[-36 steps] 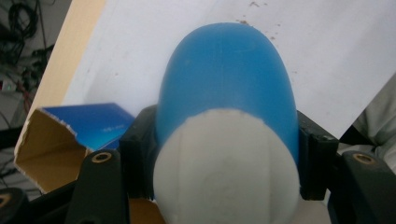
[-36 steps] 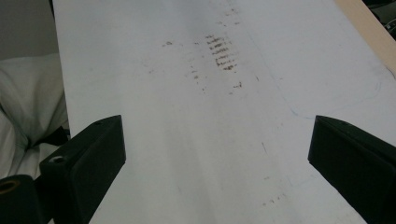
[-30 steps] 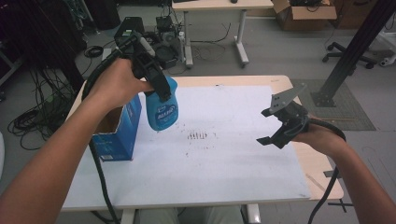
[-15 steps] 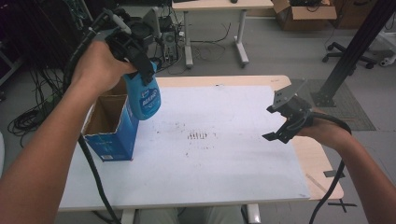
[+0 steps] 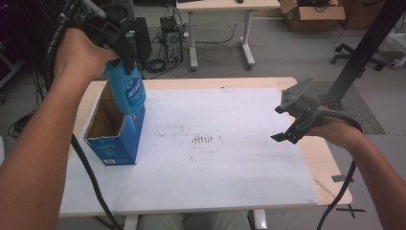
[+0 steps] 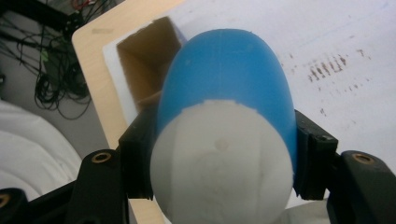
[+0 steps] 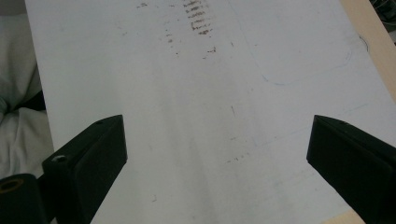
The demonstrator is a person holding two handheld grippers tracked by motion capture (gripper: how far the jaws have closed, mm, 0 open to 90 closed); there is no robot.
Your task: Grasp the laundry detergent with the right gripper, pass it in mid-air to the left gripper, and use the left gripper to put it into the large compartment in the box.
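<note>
A blue bottle (image 5: 127,91) with a white end (image 6: 219,161) hangs upright above the open top of a blue cardboard box (image 5: 115,143) at the table's left. My left gripper (image 5: 125,45) is shut on the bottle near its top; in the left gripper view both black pads (image 6: 137,154) press its sides, and the box's brown inside (image 6: 144,70) lies beyond it. Over the right side of the white sheet (image 5: 215,158) my right gripper (image 5: 292,122) hovers open, its jaws wide apart with nothing between them (image 7: 215,154).
The white sheet covers most of the wooden table (image 5: 330,167); dark smudges (image 5: 203,140) mark its middle. Cables trail from both grippers. Beyond the table stand a desk frame (image 5: 220,33), a cardboard carton (image 5: 311,12) and a black post (image 5: 364,52).
My left gripper has carried the blue bottle up and to the left, from beside the box to above its opening. The right gripper has stayed about where it was.
</note>
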